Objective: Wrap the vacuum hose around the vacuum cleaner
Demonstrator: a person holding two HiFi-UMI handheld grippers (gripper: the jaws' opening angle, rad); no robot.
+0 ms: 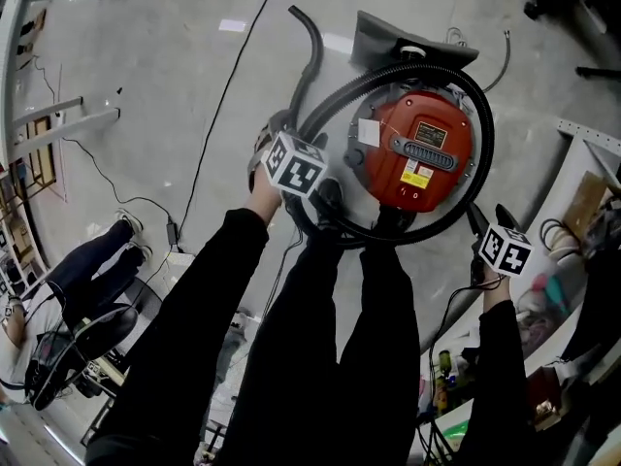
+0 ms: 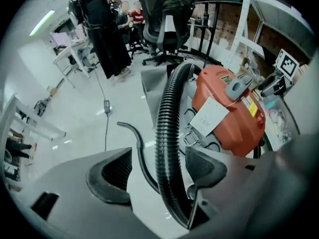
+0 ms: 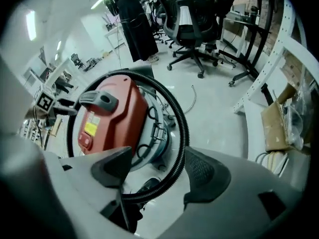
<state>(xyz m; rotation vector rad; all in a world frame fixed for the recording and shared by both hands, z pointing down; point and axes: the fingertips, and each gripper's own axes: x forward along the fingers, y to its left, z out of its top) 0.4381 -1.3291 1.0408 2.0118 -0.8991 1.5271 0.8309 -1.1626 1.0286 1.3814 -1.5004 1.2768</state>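
with the hose [image 1: 482, 124] looped around the red vacuum cleaner [image 1: 412, 149] on the floor [image 1: 175, 85] and lying unclamped between the wide-open fingers of the left gripper [image 2: 158, 171] and the right gripper [image 3: 159, 172], each should close squarely on it before drawing the loop snug.

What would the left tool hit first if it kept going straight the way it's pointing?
Probably the black ribbed vacuum hose, which runs between the left tool's open jaws, nearer the right-hand one. Past it is the floor, though depth is hard to judge.
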